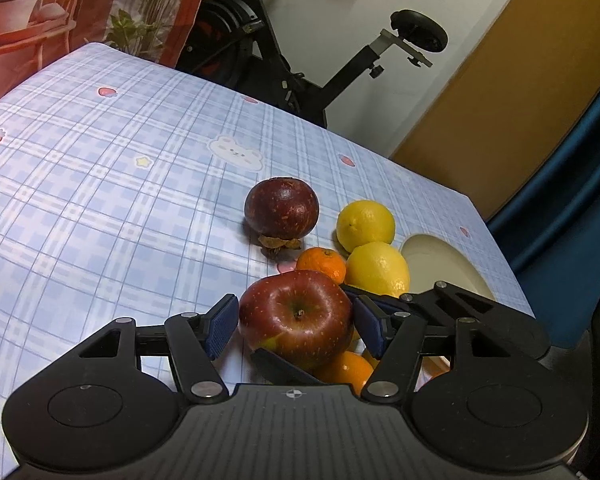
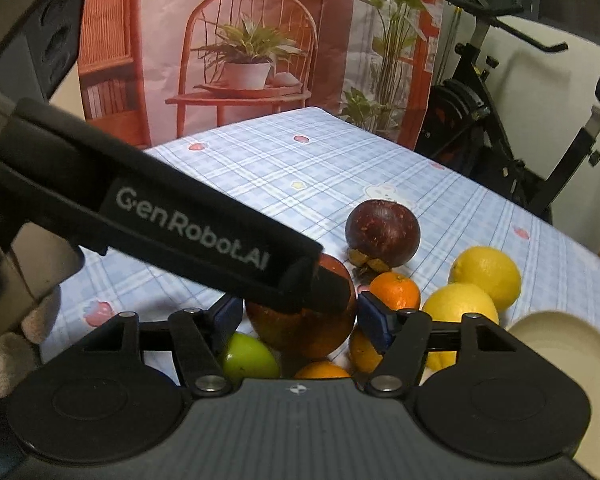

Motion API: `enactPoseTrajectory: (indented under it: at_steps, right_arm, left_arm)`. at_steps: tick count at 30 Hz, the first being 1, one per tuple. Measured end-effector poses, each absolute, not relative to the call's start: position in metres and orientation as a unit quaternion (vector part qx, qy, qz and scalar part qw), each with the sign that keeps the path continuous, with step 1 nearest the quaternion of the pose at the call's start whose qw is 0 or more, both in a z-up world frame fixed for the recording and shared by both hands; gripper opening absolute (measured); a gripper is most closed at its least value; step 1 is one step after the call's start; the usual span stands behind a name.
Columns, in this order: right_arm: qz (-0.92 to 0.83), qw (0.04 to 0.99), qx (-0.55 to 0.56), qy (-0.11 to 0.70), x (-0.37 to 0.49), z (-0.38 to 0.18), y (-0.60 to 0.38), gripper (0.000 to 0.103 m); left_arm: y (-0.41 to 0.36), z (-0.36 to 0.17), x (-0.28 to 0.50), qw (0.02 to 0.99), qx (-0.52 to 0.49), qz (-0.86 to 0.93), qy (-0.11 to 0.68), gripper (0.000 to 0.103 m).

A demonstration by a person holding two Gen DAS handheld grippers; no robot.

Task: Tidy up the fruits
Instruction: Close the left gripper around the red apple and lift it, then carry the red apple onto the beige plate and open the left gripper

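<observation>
I am working in a home, in a spare or living room by the look of it; my table (image 1: 100, 184) wears a blue checked cloth printed with strawberries and bunnies; an exercise bike (image 1: 284, 60) stands just behind it; a printed backdrop (image 2: 236, 52) of a chair and potted plants hangs beyond; a wooden door (image 1: 512, 80) closes the right.

Red apple (image 1: 296, 316) amid clustered lemons (image 1: 376, 268); tangerines (image 1: 321, 265)
</observation>
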State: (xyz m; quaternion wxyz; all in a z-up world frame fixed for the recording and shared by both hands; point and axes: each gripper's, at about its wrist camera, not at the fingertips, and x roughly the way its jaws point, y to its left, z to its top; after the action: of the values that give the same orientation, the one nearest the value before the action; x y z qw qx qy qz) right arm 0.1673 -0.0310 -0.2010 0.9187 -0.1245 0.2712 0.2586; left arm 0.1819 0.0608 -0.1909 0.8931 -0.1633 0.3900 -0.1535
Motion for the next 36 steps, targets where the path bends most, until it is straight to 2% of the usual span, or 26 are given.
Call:
enactPoseTrajectory:
  at_steps: [11, 24, 36]
  right_arm:
    - [0.253, 0.919, -0.141, 0.269, 0.173, -0.207, -0.025, 0.065]
    - [0.251, 0.937, -0.073, 0.232, 0.165, -0.191, -0.051, 0.064]
    - [0.218, 0.954, -0.031, 0.203, 0.159, -0.174, -0.089, 0.064]
  left_arm:
    - [0.056, -0.194, 0.178, 0.895, -0.15, -0.154, 0.392, 0.068]
    - [0.05, -0.173, 0.174, 0.902, -0.153, -0.173, 0.364, 0.068]
    - [0.008, -0.149, 0.19, 0.911, -0.092, -0.204, 0.347, 0.068]
